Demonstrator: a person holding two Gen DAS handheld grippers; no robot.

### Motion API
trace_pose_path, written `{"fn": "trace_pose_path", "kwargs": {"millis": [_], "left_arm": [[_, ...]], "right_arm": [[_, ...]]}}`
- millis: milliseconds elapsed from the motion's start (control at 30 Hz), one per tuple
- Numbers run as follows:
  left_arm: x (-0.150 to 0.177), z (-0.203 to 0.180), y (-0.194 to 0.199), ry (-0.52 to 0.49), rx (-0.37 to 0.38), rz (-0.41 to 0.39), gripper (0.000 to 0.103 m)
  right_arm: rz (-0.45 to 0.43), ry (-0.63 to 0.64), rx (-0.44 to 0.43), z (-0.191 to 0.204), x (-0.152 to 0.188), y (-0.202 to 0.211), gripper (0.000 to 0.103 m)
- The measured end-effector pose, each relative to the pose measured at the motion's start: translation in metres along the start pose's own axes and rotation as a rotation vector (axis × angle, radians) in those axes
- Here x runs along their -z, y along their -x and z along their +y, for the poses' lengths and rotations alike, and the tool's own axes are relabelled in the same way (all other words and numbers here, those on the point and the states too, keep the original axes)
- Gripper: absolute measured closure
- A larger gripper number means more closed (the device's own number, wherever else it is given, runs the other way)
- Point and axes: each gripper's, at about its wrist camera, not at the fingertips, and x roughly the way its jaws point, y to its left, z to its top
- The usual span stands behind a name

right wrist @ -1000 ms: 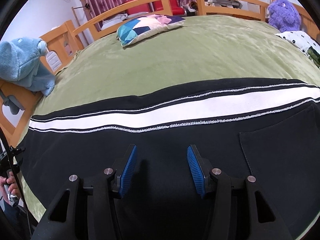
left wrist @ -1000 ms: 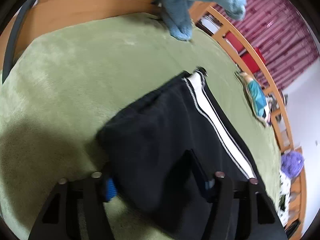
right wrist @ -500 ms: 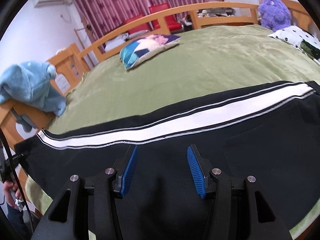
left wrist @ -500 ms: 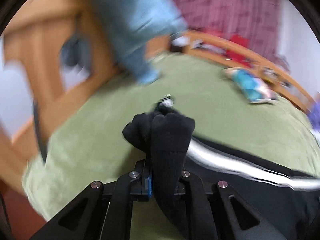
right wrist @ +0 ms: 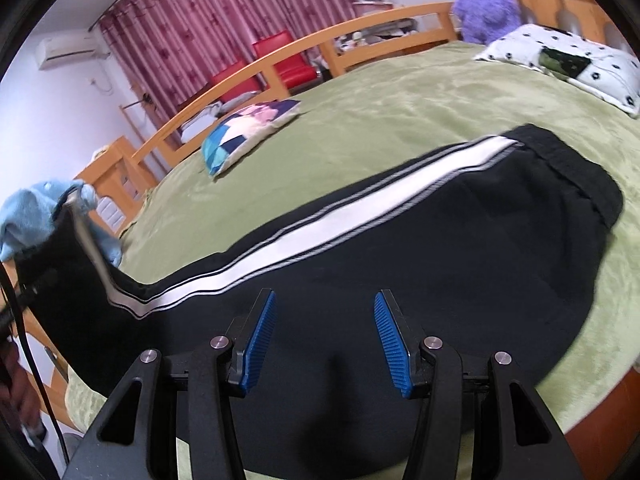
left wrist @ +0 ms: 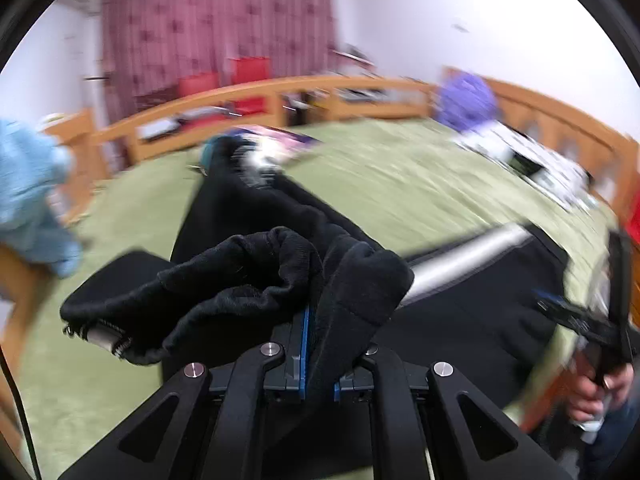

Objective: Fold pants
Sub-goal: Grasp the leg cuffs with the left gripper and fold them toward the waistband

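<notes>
Black pants (right wrist: 420, 248) with a white side stripe lie lengthwise on the green bed cover (right wrist: 400, 120), waistband at the right. My left gripper (left wrist: 310, 344) is shut on the bunched leg-end cuff of the pants (left wrist: 256, 280) and holds it lifted above the bed; the lifted leg end shows at the far left of the right wrist view (right wrist: 68, 264). My right gripper (right wrist: 324, 340) is open and empty, with its blue pads (right wrist: 260, 340) just above the middle of the pants.
A blue patterned cushion (right wrist: 248, 132) lies beyond the pants. A spotted white pillow (right wrist: 560, 64) and a purple plush toy (right wrist: 488, 4) sit at the head end. A light blue plush (right wrist: 32, 216) hangs on the wooden bed rail (right wrist: 280, 64).
My left gripper shut on the leg-end cuff, lifted it off the bed and swung it over toward the waistband. My right gripper stayed open while it rose and tilted over the pants.
</notes>
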Motion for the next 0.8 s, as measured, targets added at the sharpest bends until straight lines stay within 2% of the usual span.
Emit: {"fn": "trace_pose_path", "kwargs": {"millis": [100,133,200,233,300,333,367,433,500,567,733,800], "left_arm": [[0.013,-0.033,-0.024,-0.04,0.074,0.087,0.091],[0.02,-0.045,-0.032,-0.041,0.075,0.152,0.091],[0.027,-0.044,-0.049,-0.01,0.095,0.245,0.089],[0.03,-0.037,-0.052,0.029,0.129,0.257,0.087],[0.036,-0.025,-0.045,0.084,0.164,0.241,0.078],[0.039,-0.018,-0.041,0.1,0.167,0.231,0.068],[0.042,-0.009,-0.037,0.115,0.165,0.219,0.053],[0.052,0.009,-0.028,0.138,0.159,0.188,0.036],[0.06,0.024,-0.018,0.155,0.173,0.166,0.035],[0.067,0.036,-0.014,0.172,0.16,0.162,0.028],[0.091,0.062,-0.003,0.198,0.163,0.157,0.028],[0.096,0.07,0.003,0.205,0.141,0.141,0.024]], "right_arm": [[0.017,0.004,0.003,-0.011,0.004,0.004,0.051],[0.024,0.005,0.002,-0.013,0.005,0.004,0.051],[0.038,0.005,0.0,-0.016,0.009,0.005,0.051],[0.048,0.008,-0.006,-0.017,0.011,0.005,0.051],[0.066,0.02,-0.014,-0.016,0.014,0.003,0.05],[0.076,0.032,-0.018,-0.013,0.016,0.001,0.049],[0.087,0.048,-0.022,-0.009,0.019,-0.001,0.048],[0.108,0.085,-0.03,0.002,0.023,-0.008,0.048],[0.121,0.103,-0.046,0.012,0.026,-0.012,0.048],[0.138,0.108,-0.081,0.022,0.029,-0.016,0.048],[0.14,0.122,-0.156,0.051,0.028,-0.026,0.046],[0.132,0.13,-0.17,0.06,0.027,-0.028,0.043]]}}
